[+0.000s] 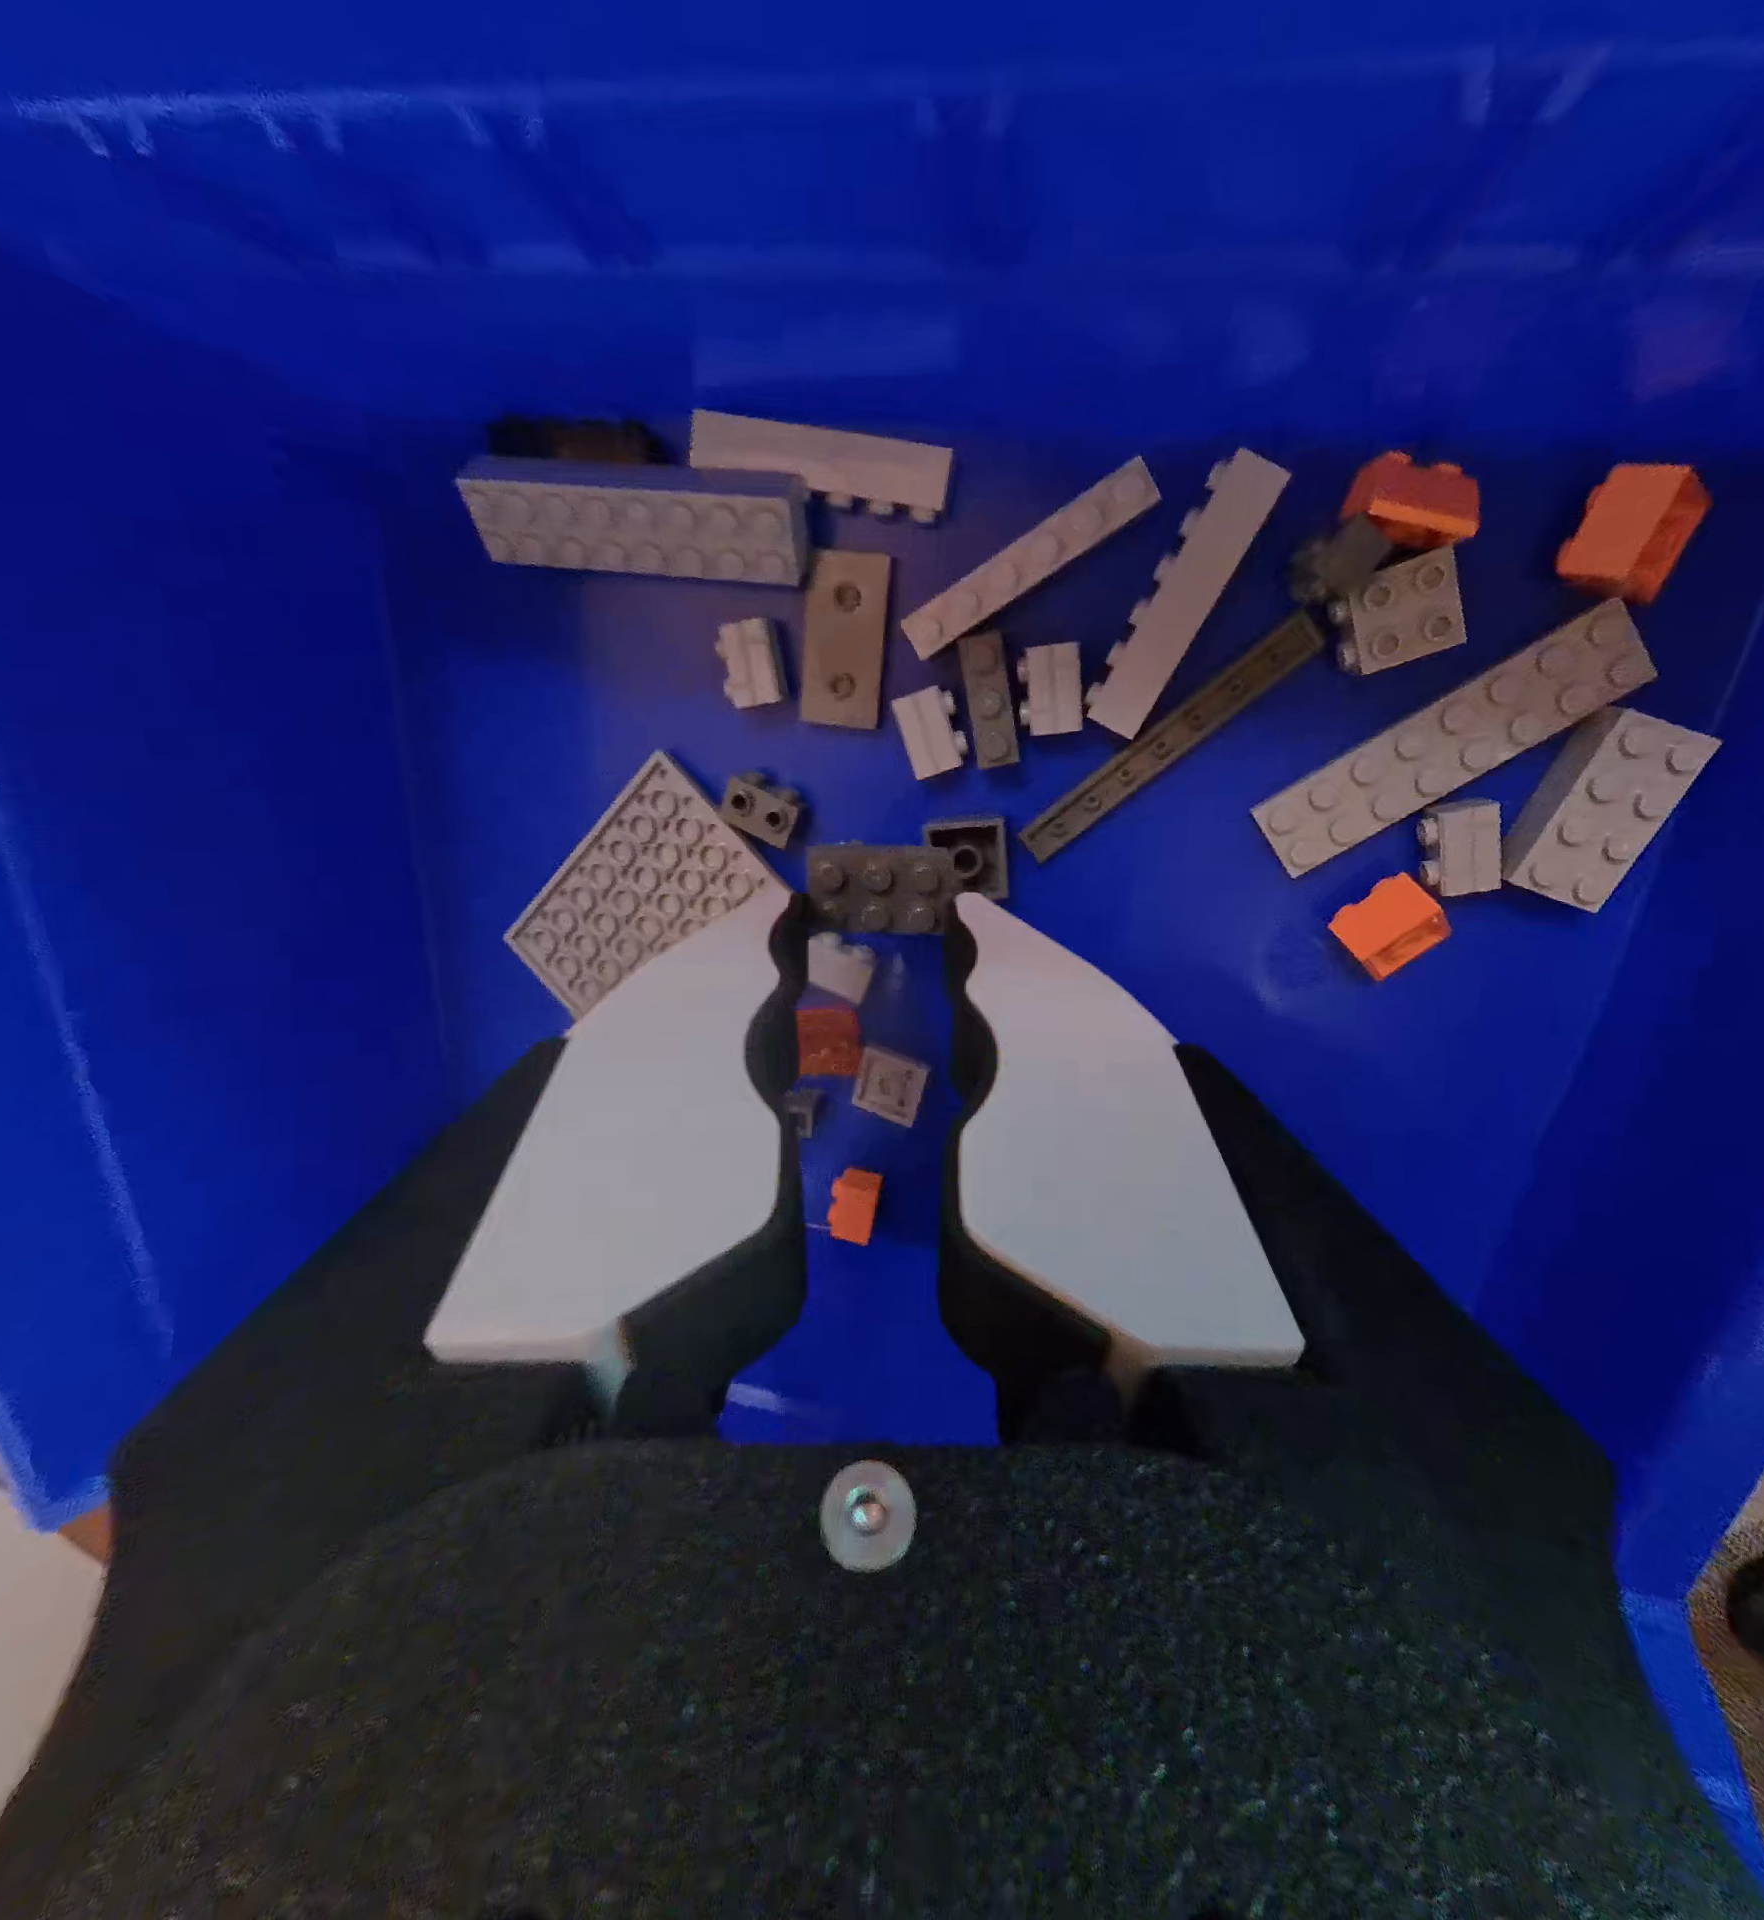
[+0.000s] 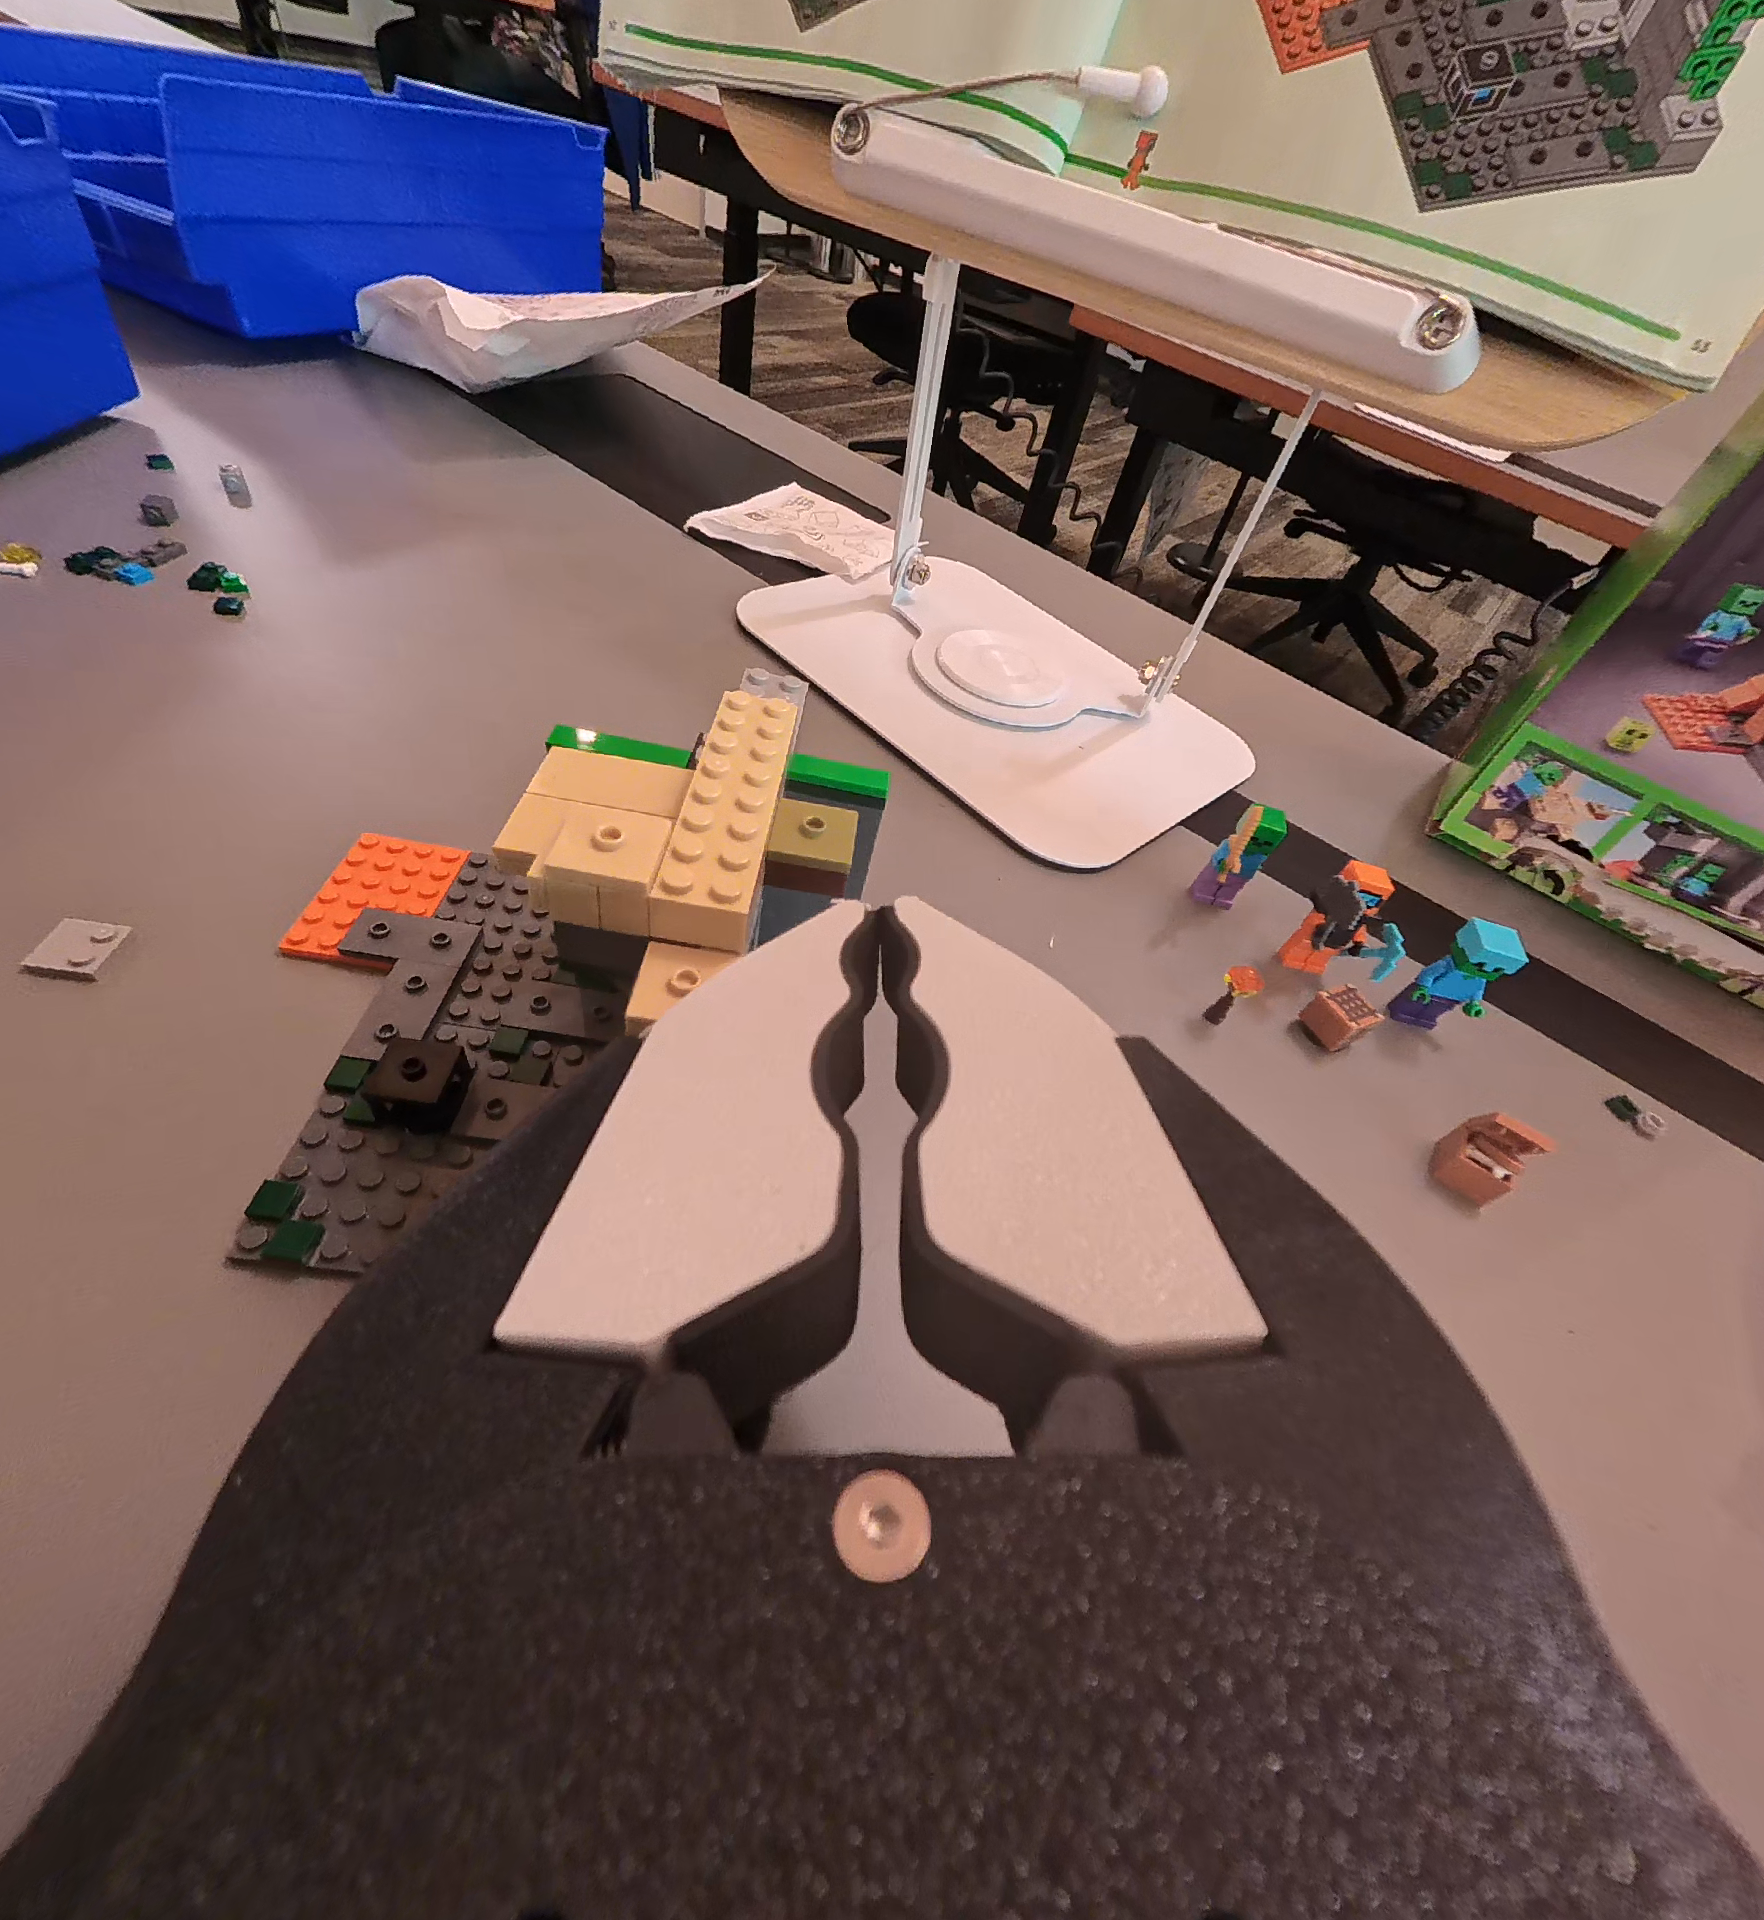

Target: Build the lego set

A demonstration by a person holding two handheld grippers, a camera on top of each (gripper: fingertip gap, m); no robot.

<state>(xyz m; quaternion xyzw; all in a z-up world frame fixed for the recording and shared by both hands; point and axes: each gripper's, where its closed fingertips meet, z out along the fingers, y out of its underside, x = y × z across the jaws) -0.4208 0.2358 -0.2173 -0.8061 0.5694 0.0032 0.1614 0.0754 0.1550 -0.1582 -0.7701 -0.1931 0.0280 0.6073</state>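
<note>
Item: dark grey two-by-three plate (image 1: 880,886), lego, held crosswise at the tips of the left gripper (image 1: 878,914), studs facing the camera. Jaws narrowed onto its two short ends; whether it is lifted clear of the blue bin (image 1: 234,727) floor cannot be told.

Location: inside the bin, above a scatter of loose parts: a light grey square plate (image 1: 639,883) just left of the jaws, a long grey brick (image 1: 1454,738) to the right, orange bricks (image 1: 1631,530) toward the far right corner, small pieces between the fingers.

Handling, as judged: light, rigid, smooth-sided plastic; thin, so the grip area is slim and the piece could pivot or pop out if squeezed off-centre. Best held on opposite flat edges as now, leaving studs and underside free for pressing on.

Item: right gripper (image 2: 878,912), jaws closed together, carrying nothing, hovering over the grey surface (image 2: 234,1507).

Item: partial build (image 2: 545,935) on the surface, just ahead of the right gripper: dark grey base, orange plate at the left, tan bricks stacked at the rear. Likely destination for the plate.

Also present: white booklet stand (image 2: 1013,748), minifigures (image 2: 1366,925), set box (image 2: 1688,810)
</note>
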